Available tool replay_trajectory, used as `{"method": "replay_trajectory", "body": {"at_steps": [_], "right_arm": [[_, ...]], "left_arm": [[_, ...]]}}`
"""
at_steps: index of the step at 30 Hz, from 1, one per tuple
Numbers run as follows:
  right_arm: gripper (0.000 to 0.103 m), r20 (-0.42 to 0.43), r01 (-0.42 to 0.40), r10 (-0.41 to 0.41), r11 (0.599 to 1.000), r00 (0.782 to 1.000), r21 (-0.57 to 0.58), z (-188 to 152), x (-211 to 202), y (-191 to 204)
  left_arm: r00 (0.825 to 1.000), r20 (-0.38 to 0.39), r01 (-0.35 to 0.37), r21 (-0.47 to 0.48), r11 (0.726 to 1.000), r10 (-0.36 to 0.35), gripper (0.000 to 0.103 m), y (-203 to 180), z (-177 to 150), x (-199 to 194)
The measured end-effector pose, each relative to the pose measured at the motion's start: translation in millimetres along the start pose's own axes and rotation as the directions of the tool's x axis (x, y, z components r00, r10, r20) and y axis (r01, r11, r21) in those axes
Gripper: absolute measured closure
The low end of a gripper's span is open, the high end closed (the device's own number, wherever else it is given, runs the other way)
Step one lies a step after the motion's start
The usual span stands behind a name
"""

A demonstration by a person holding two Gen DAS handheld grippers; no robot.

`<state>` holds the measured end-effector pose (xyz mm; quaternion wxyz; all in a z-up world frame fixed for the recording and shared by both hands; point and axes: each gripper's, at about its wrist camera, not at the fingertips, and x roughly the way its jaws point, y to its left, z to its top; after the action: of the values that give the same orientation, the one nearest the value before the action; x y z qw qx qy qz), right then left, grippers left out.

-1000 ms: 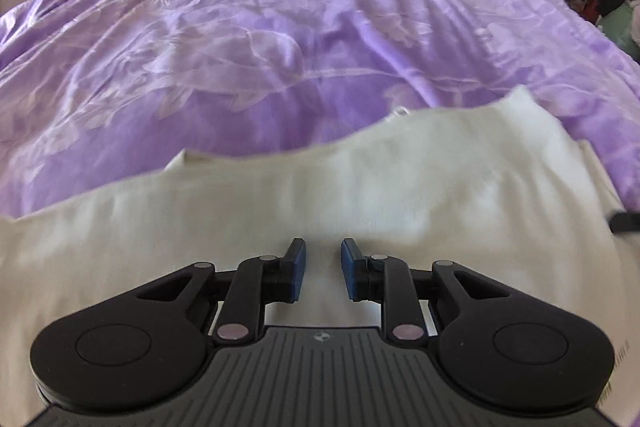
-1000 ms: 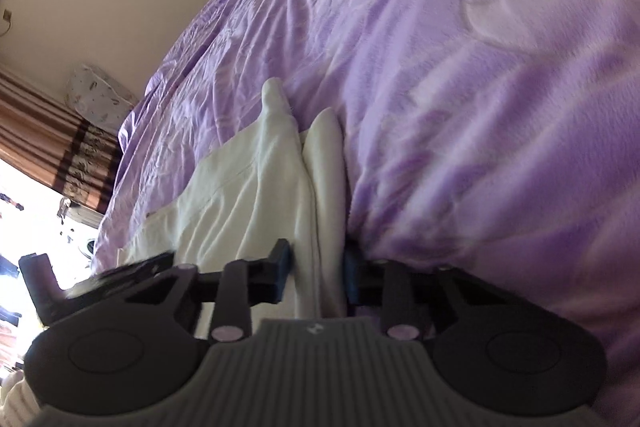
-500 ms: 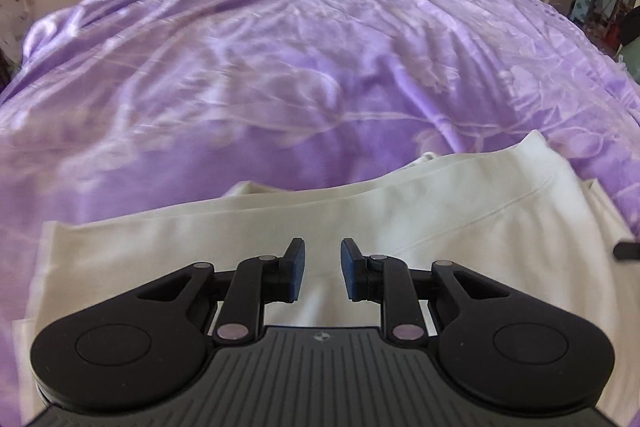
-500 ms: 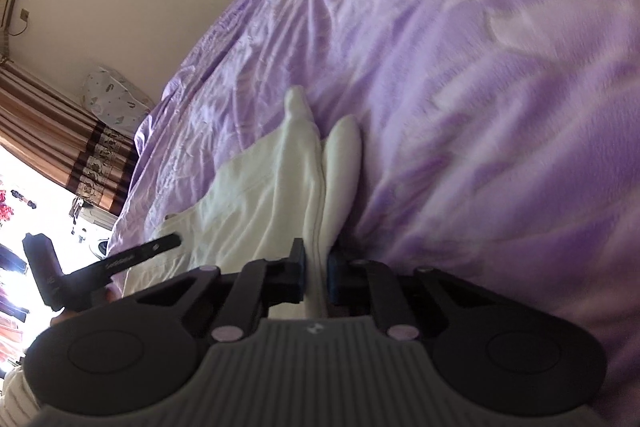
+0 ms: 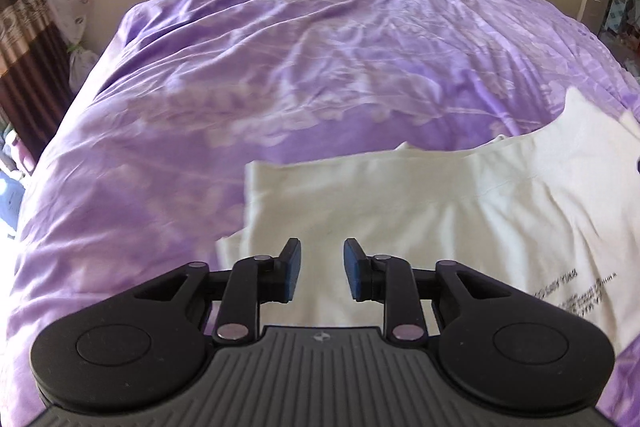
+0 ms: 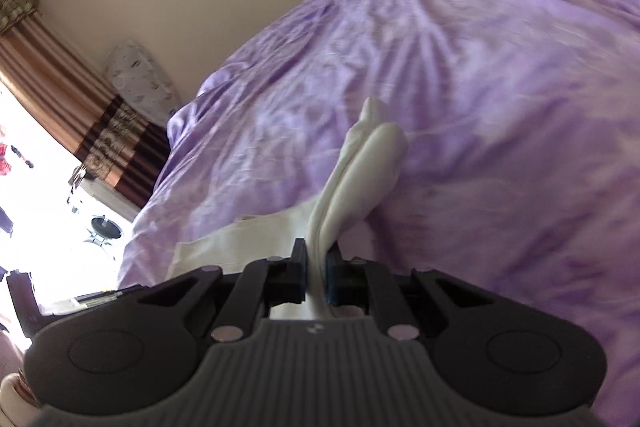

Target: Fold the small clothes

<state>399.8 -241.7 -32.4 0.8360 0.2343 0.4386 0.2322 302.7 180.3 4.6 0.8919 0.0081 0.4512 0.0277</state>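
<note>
Both grippers have risen since a second ago, and the right one has clenched. Its jaws, slack around a fold then, now pinch a raised ridge of the cream garment (image 6: 362,171), so the right gripper (image 6: 316,277) lifts that edge clear of the purple bedspread (image 6: 500,75). Seen from the left wrist, the left gripper (image 5: 322,269) hangs above the garment (image 5: 420,203) with its jaws opening and nothing between them. Most of the cloth lies flat toward the right edge of the bed (image 5: 280,67), small dark print (image 5: 576,293) showing on it. Striped curtains (image 6: 72,107) hang beyond the far left corner.
</note>
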Motion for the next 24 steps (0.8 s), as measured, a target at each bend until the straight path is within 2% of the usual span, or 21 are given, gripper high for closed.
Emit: {"method": "replay_trajectory", "body": {"at_steps": [5,11,14,17,20,22,24], "right_arm": [[0.099,-0.05,-0.037,0.035,0.999,0.998,-0.03,-3,34,64],[0.099,-0.161,-0.082,0.069,0.994,0.985,-0.076,-32,109,136],[0.099,-0.24,-0.078,0.052,0.992,0.969,-0.101,-57,155,163],[0.099,-0.312,-0.041,0.0,0.992,0.95,-0.122,-82,189,173],[0.099,-0.343,-0.008,-0.036,0.992,0.939,-0.126,-94,202,174],[0.099,-0.332,-0.002,-0.04,0.992,0.942,-0.126,-93,197,177],[0.099,-0.296,-0.011,-0.03,0.991,0.955,-0.135,-86,186,187]], "left_arm": [[0.999,-0.02,0.042,-0.057,0.998,-0.043,0.071,39,-19,-14],[0.995,-0.047,0.082,-0.093,0.992,-0.086,0.071,80,-43,-16],[0.993,-0.052,0.1,-0.109,0.989,-0.106,0.071,96,-55,-14],[0.99,-0.047,0.129,-0.138,0.982,-0.137,0.071,109,-62,-9],[0.985,-0.043,0.159,-0.158,0.975,-0.168,0.071,115,-65,-3],[0.982,-0.038,0.175,-0.164,0.971,-0.183,0.071,117,-64,-1],[0.981,-0.024,0.186,-0.169,0.968,-0.193,0.071,118,-62,-2]]}}
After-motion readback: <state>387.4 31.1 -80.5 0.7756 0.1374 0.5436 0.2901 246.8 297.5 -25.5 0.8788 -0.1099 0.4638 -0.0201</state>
